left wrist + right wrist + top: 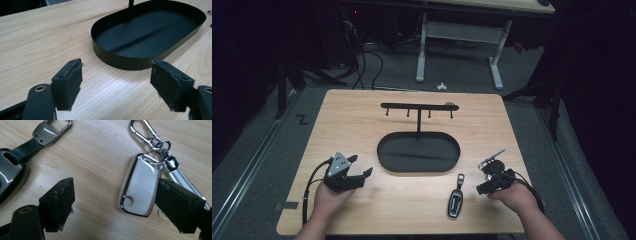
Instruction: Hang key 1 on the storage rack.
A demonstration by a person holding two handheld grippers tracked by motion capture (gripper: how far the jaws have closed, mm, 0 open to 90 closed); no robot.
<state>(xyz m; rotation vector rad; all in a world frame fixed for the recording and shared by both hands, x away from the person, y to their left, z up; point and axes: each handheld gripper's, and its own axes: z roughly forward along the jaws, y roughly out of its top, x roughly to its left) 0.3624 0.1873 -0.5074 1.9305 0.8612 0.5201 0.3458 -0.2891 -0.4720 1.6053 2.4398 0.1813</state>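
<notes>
Tabletop: pale wood tabletop [362, 115]; black oval metal tray with hook rack [418, 152] bare
Right tongs [113, 202]: open over glossy silver key fob [140, 187]; unlifted
Left tongs [116, 82]: open, empty
Progress: hanging not begun, I judge

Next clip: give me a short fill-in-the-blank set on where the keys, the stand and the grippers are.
1. The black oval metal tray carries a post topped by a bar with ____ hooks.
2. The silver key fob with snap clip lies between the right gripper's ____ jaws.
3. The black key fob with strap lies on the ____ tabletop.

Missing words: four; open; wooden
</notes>
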